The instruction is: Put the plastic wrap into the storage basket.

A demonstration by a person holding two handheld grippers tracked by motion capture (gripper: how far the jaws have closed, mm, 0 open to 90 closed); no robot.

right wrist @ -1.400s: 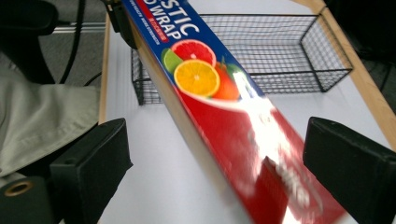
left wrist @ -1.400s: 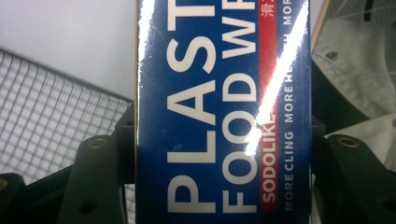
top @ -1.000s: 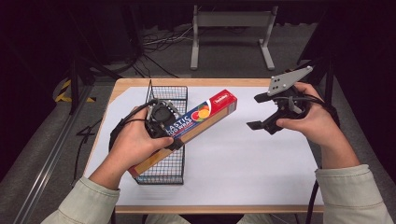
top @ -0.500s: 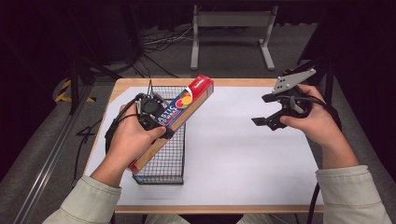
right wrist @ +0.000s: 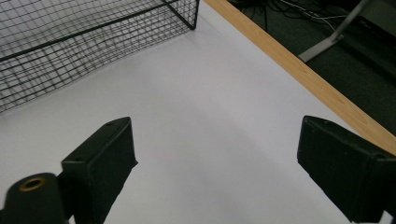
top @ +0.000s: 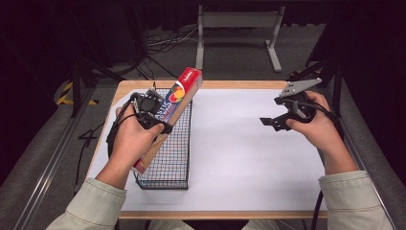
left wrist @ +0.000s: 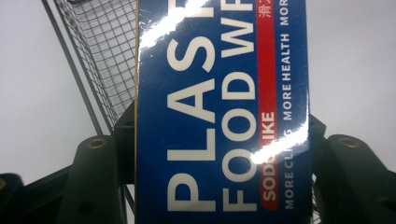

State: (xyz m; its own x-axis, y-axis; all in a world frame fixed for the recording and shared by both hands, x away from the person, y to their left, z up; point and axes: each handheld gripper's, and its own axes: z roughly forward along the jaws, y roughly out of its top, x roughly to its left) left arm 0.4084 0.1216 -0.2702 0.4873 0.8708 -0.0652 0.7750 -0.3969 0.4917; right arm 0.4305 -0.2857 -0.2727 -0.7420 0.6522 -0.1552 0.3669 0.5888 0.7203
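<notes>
So the long box (top: 168,116) is a blue plastic food wrap carton, red at the far end, tan along one side. It's tilted over the black wire basket (top: 172,163) at the left of the white surface (top: 249,158), far end raised, near end probably down inside the basket. Left tool (top: 154,115) clamps its middle.

Lighting: bright tabletop, dark surroundings.
My white table (top: 249,143) is evenly lit from above; the floor beyond falls near black. White glare streaks cross the glossy blue box (left wrist: 219,116) at my left jaws. My right jaws blur softly.
</notes>
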